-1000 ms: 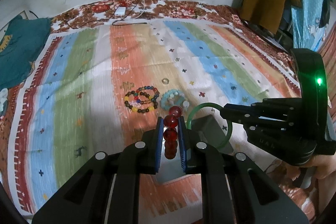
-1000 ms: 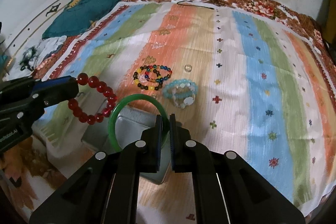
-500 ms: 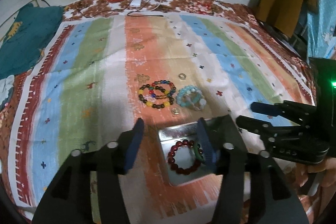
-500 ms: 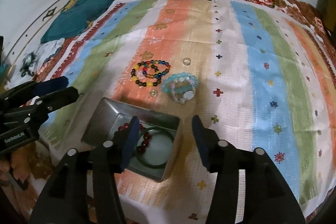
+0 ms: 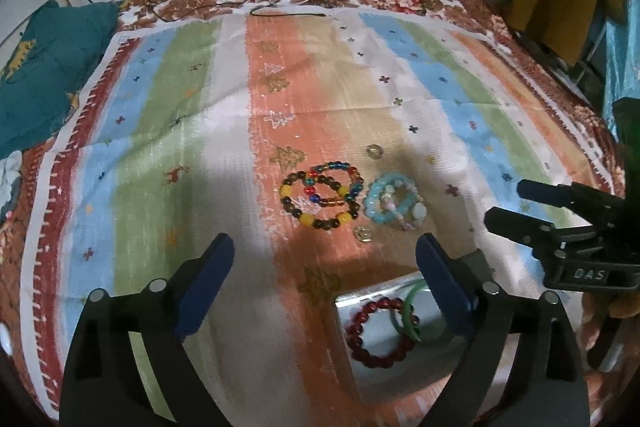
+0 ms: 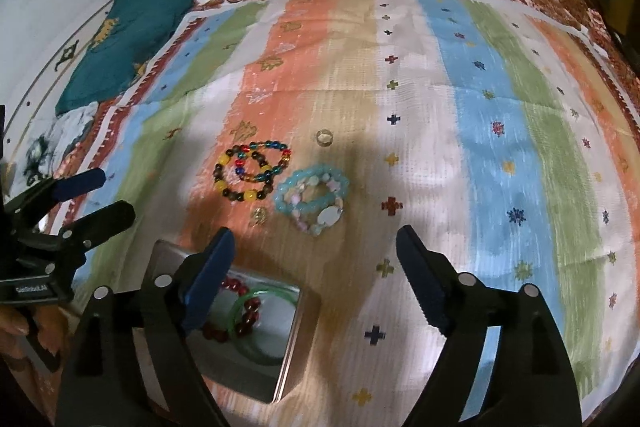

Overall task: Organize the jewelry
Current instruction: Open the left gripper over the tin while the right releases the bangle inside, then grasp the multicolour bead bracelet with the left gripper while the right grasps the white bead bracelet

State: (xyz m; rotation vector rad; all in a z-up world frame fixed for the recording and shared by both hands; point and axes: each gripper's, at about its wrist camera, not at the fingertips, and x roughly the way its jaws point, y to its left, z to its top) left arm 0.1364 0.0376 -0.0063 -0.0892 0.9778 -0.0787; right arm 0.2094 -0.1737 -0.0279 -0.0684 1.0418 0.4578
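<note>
Now the striped bedspread (image 5: 168, 131) on the bed carries everything, and the remaining pieces are best approached from above, since the soft cloth will give under pressure. Near the front edge the metal tin (image 6: 294, 343) lies open, and a red bead bracelet (image 5: 374, 331) and a green bangle (image 6: 260, 327) are seen resting inside it, overlapping each other. Both tools are carried empty: the left hand-held gripper (image 5: 324, 287) is spread wide over the cloth just beside the tin, and the right hand-held gripper (image 6: 312, 275) is likewise spread wide, with its left finger over the tin's rim.

Beyond the tin, the multicoloured bead bracelets (image 5: 320, 195) lie looped over one another, and they are touched, or nearly so, by the pale blue bracelet (image 5: 394, 203) to their right. It is judged that these should be taken next, one to each gripper. A single strand should be pinched at its outer edge, well away from the neighbour, so that the other loop is not dragged along. The lift should be made straight up and slowly, and release should be made low over the tin.

Smaller still, a gold charm (image 5: 362, 233) lies just in front of the bracelets and a small ring (image 5: 374, 151) behind them; both lie flat and would be better left until the beads are cleared.
</note>
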